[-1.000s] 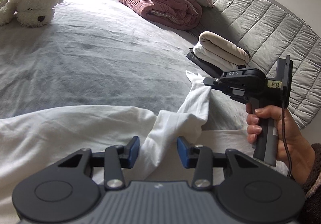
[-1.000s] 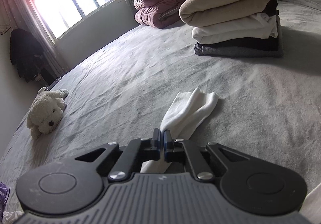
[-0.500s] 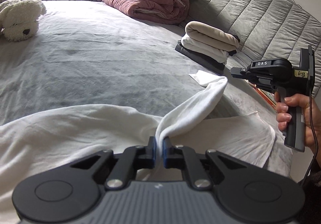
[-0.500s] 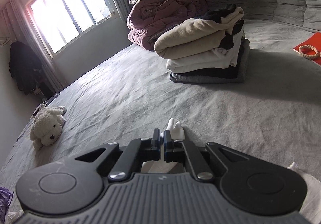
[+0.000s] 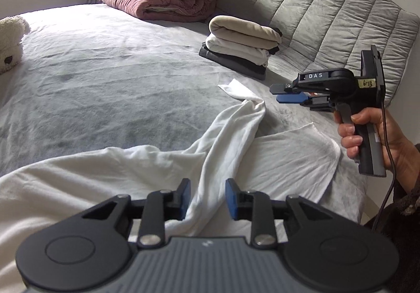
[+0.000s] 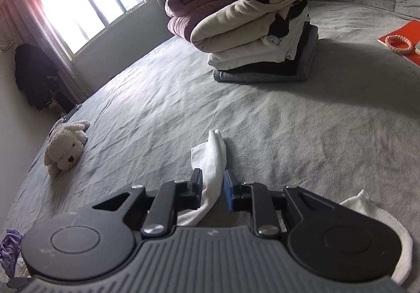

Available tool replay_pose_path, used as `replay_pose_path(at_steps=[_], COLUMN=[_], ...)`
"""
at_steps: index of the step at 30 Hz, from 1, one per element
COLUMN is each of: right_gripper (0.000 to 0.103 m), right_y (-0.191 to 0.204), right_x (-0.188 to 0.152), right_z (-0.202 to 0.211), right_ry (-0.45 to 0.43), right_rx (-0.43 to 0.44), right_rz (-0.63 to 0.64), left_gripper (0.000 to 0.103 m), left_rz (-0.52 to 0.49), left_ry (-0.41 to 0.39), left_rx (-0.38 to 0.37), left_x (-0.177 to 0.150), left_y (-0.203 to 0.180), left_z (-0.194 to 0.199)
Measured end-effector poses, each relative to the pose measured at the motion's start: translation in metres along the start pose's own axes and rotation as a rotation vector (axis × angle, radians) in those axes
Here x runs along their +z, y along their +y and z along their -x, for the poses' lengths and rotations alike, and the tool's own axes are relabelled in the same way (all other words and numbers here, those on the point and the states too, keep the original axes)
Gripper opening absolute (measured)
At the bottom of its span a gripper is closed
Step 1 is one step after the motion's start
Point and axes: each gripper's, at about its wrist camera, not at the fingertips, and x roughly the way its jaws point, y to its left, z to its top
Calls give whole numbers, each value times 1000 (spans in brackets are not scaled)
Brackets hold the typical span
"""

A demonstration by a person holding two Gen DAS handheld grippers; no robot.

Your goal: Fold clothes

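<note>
White cotton spreads along the near edge of the grey bed (image 5: 110, 77): the white garment (image 5: 86, 174) lies loosely flattened, well short of the stuffed dog (image 5: 8, 43) at far left. Half a second ago the left gripper (image 5: 206, 198) was clamped on the root of the long sleeve (image 5: 233, 132); now its jaws are opening, the sleeve lying slack between the blue pads without being pressed. Further right, the sleeve runs out diagonally toward the stack of folded clothes (image 5: 241, 46), its cuff flat on the bed. At far right the right gripper (image 5: 288, 93), held in the person's hand (image 5: 372, 135), has likewise let go: its jaws are opening, and in its own view the cuff end lies between the parted pads, unpinched. Both releases suggest the sleeve has been pulled straight and laid out; folding it inward over the body looks like the next step.
</note>
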Motion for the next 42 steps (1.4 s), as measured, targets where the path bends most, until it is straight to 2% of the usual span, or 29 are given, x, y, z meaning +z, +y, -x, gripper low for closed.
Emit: replay_pose_path(at_steps=[6, 10, 15, 19, 25, 30, 33, 34, 35, 39, 40, 41, 42], right_gripper=[32, 32, 31, 2, 0, 0, 3, 11, 14, 18, 23, 33, 37], right_y=[22, 33, 38, 37, 39, 44, 42, 41, 41, 41, 42, 44, 46], right_x=[-4, -12, -19, -22, -22, -16, -16, -17, -18, -23, -23, -24, -25], right_z=[-13, -27, -48, -52, -39, -13, -4, -2, -1, -5, -6, -8, -10], right_ry=[81, 149, 208, 198, 154, 137, 150, 160, 171, 204, 210, 214, 218], right_rx=[89, 109, 83, 40, 28, 54, 58, 61, 64, 72, 74, 73, 73], right_rz=[34, 44, 23, 45, 74, 126, 135, 134, 132, 114, 114, 118, 123], left_gripper=[30, 29, 6, 3, 2, 2, 2, 2, 2, 3, 3, 4, 7], left_rz=[29, 37, 34, 14, 16, -54, -97, -109, -121, -159, -158, -156, -150], left_ry=[4, 25, 15, 7, -44, -47, -6, 15, 37, 98, 93, 84, 67], left_rx=[-21, -15, -19, -5, -15, -68, -105, -120, -131, -122, -124, -128, -133], left_x=[8, 7, 5, 4, 9, 5, -2, -5, -7, -16, -15, -15, -13], left_y=[-5, -8, -13, -16, -19, -32, -37, -39, -40, -45, -45, -45, -45], left_z=[-24, -40, -46, -45, -32, -18, -17, -18, -20, -27, -26, -25, -22])
